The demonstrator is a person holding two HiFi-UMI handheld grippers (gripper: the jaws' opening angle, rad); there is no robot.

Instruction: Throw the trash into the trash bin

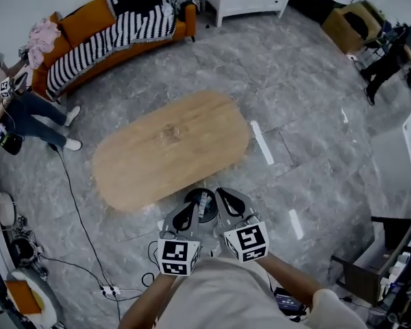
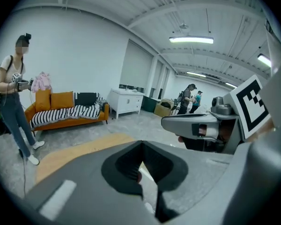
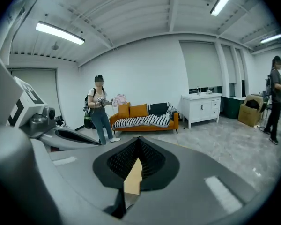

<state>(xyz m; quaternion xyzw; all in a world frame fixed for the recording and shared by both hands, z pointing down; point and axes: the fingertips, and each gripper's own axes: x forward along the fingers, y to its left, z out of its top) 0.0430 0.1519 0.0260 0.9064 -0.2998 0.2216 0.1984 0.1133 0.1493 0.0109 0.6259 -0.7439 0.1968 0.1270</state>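
Hovering over the trash bin [image 1: 204, 218] beside the bench [image 1: 171, 149], left claw [image 1: 190, 204] and right claw [image 1: 220, 195] both shut and empty; trash [image 1: 205, 203] looks binned, so next just confirm.

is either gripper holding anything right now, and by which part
Nothing is held: the left gripper and the right gripper are both shut with nothing between their jaws.

Wooden table [image 1: 171, 149], smooth stone floor [image 1: 315, 142]
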